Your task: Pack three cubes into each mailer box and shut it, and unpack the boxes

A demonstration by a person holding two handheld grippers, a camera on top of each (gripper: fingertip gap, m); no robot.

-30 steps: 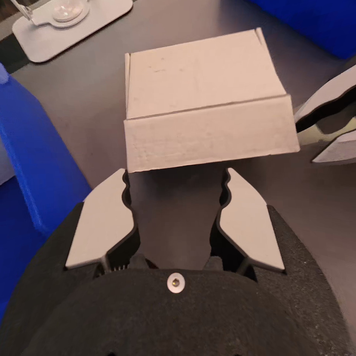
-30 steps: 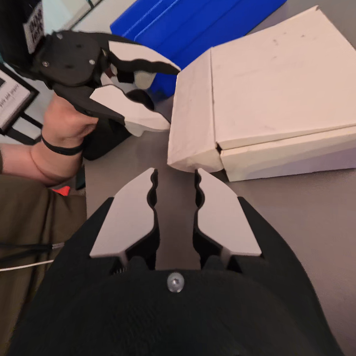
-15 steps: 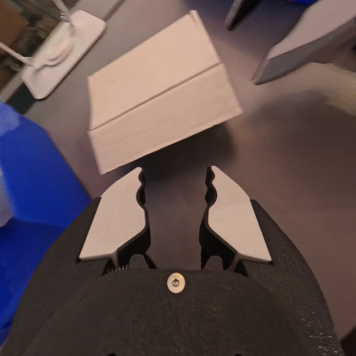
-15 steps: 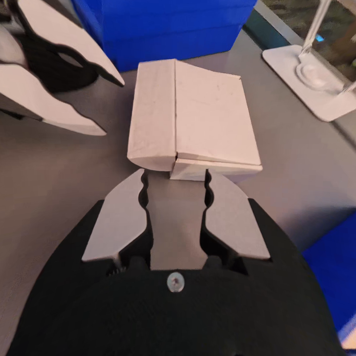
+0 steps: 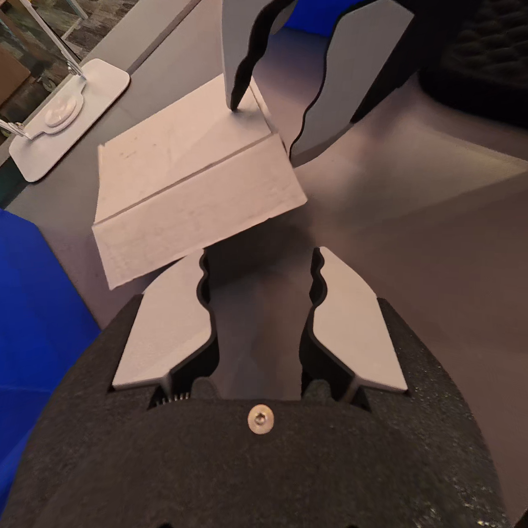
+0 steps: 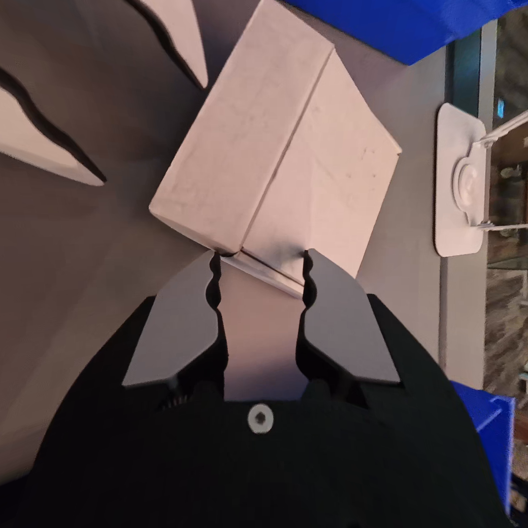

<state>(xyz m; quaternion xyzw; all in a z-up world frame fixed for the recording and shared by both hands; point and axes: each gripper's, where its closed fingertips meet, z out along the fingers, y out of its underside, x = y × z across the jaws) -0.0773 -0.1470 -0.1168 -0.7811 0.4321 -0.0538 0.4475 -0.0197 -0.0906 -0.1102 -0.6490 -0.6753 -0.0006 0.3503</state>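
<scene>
Left wrist view: looks down past the left gripper (image 5: 259,250), jaws spread wide with nothing between them, onto a white mailer box (image 5: 185,177) lying closed on the dark table (image 5: 400,257), just beyond the fingertips, its near wall close to the left-hand finger. Shows the right gripper (image 5: 263,130) coming in from above at the box's far right corner, likewise parted and empty, one fingertip (image 5: 235,107) resting on or just over the lid, the other hanging off the side wall. Takes in a blue bin (image 5: 28,285) at the left edge and a white stand base (image 5: 71,114) behind the box. From the right wrist view, confirms the same: near corner of the box framed between the open tips, one tip above the lid seam, the other at the corner fold; lid flat, front flap down, contents hidden, so no telling whether any cubes sit inside. Reads, as a judgement, as the start of work on the lid, either pressing it home or prying it up; cannot say which from these frames. To do either well: brace the box with the left gripper against the near wall to stop it sliding on the smooth table; keep the right tip on the lid's edge rather than its middle, to avoid denting the cardboard; work along the seam, not across the corner; close the jaws only on a single flap thickness; move slowly, given a light box likely to skid or tip.
</scene>
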